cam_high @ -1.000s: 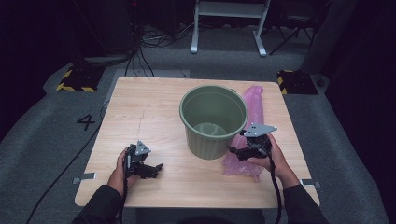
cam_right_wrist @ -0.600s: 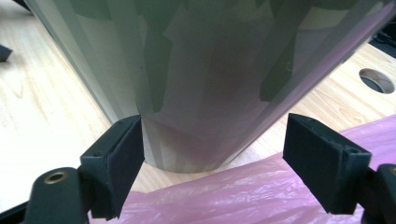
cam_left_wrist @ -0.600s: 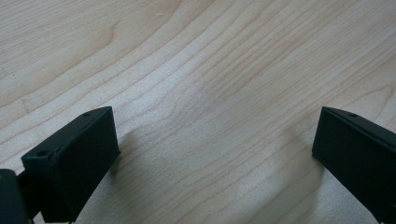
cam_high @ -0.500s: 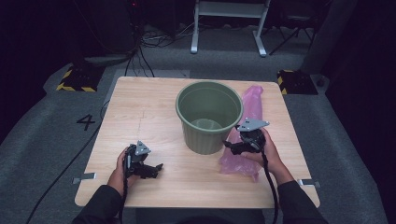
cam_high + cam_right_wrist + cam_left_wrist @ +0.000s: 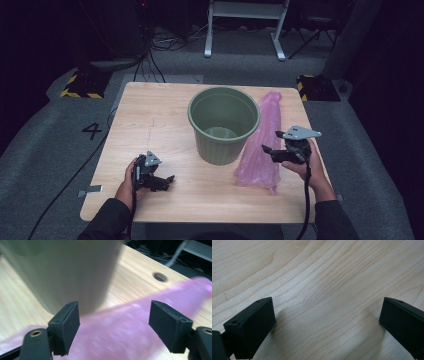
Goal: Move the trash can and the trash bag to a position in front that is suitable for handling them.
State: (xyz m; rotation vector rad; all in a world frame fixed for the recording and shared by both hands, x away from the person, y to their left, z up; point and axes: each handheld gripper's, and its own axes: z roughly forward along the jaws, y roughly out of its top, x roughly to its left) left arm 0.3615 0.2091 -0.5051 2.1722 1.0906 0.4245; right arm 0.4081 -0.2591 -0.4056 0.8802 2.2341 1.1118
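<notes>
Lower left of the high view: my left gripper [image 5: 159, 181] is sitting low over the bare table [image 5: 150, 115], jaws spread wide with nothing but wood grain between them in the left gripper view, so it is idling and not bracing anything. Centre of the frame: the green bucket [image 5: 223, 124] is standing upright and empty, nothing holding it down. Just right of it, the pink plastic bag [image 5: 260, 150] is lying flat along the table, running from the upper right edge of the bucket down to lower centre-right, touching or nearly touching the bucket wall. Right side: my right gripper [image 5: 272, 151] is hovering over the bag's lower part, jaws wide and just now closing a little, film under them but the pads are not pinching it yet. Risks, as I judge them: the thin film is slipping out or I am grabbing one layer only, so the bag won't open; the jaw nearest the bucket is bumping it and shoving it, since nothing is steadying it; the bag is dragging off the right table edge.
</notes>
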